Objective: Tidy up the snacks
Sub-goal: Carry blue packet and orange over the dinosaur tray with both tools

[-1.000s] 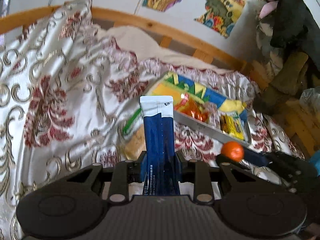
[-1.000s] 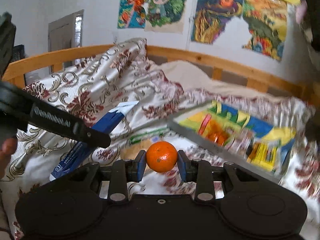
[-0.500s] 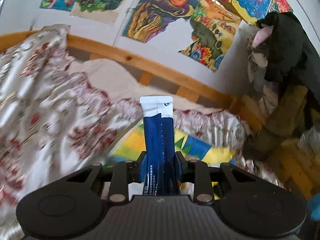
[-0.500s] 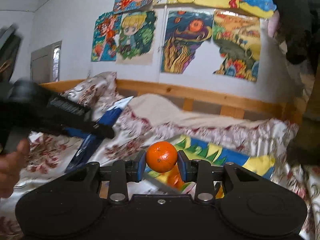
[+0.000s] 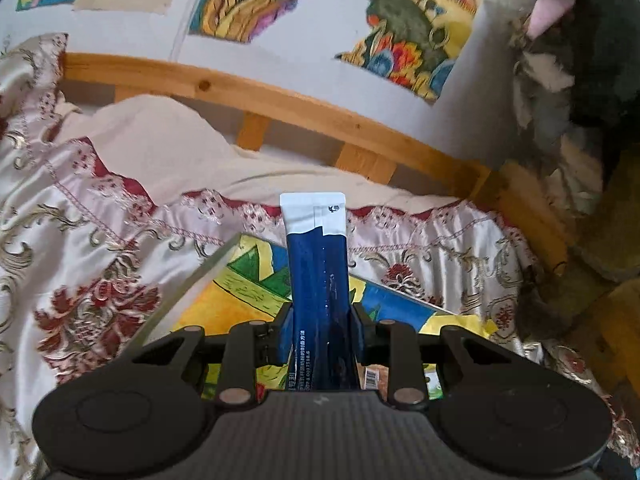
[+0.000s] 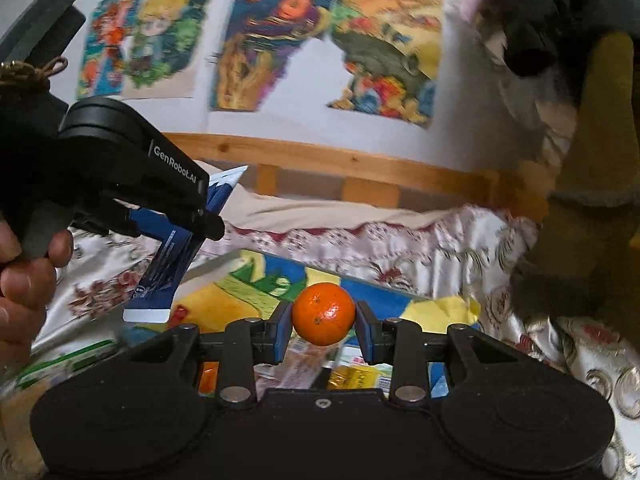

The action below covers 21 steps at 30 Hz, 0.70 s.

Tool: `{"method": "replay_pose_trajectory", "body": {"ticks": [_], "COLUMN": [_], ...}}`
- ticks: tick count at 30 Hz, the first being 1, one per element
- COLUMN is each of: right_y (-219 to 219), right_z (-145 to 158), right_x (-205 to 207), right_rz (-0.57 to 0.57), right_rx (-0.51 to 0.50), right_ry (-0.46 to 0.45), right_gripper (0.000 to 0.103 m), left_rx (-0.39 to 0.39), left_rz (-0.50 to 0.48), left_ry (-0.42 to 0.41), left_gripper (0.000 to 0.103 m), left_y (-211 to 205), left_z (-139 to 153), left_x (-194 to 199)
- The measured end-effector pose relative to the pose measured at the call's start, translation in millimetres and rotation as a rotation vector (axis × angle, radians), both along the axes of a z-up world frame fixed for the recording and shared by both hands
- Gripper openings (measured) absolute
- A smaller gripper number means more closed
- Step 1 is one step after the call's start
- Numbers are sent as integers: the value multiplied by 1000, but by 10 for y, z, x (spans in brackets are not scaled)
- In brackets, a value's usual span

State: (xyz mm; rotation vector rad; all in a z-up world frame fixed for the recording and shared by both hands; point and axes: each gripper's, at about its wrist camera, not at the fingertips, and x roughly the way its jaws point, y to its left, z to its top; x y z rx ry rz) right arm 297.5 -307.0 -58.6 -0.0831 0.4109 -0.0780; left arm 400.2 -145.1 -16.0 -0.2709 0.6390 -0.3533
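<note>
My left gripper (image 5: 320, 332) is shut on a long blue and white snack sachet (image 5: 317, 264), held upright above a colourful box (image 5: 224, 300) lying on the bed. My right gripper (image 6: 323, 330) is shut on a small orange mandarin (image 6: 323, 314), also above the colourful box (image 6: 248, 292). In the right wrist view the left gripper (image 6: 200, 220) shows at the left with the sachet (image 6: 168, 276) hanging from it. Several snack packets (image 6: 356, 376) lie in the box just below the right gripper.
A satin floral bedspread (image 5: 80, 272) covers the bed. A wooden bed rail (image 5: 280, 112) runs along the wall with paintings (image 6: 288, 40). Dark clothes and a plush toy (image 5: 580, 60) hang at the right. Green packets (image 6: 68, 364) lie left of the box.
Both grippers have moved forward over the box and tilted up, so the wall and bed rail fill more of the views. Both still hold their items.
</note>
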Motion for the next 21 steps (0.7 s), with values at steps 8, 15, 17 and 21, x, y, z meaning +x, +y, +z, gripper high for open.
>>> {"method": "replay_pose_trajectory", "body": {"ticks": [8, 15, 17, 21], "right_y": [-148, -240, -245, -240], "right_z": [-245, -348, -356, -371], "right_x": [214, 293, 298, 321], "right_rz": [-69, -100, -103, -100], "right_rx": [96, 184, 197, 206], "right_ry": [119, 162, 161, 163], "right_gripper": [36, 36, 36, 36], "left_rx": [112, 159, 166, 180], "left_rz": [-46, -51, -53, -55], "left_ry": [51, 86, 94, 108], "left_gripper": [32, 32, 32, 32], "left_y": [-258, -374, -393, -421], "left_z": [-276, -446, -485, -536], "left_x": [236, 326, 330, 345]}}
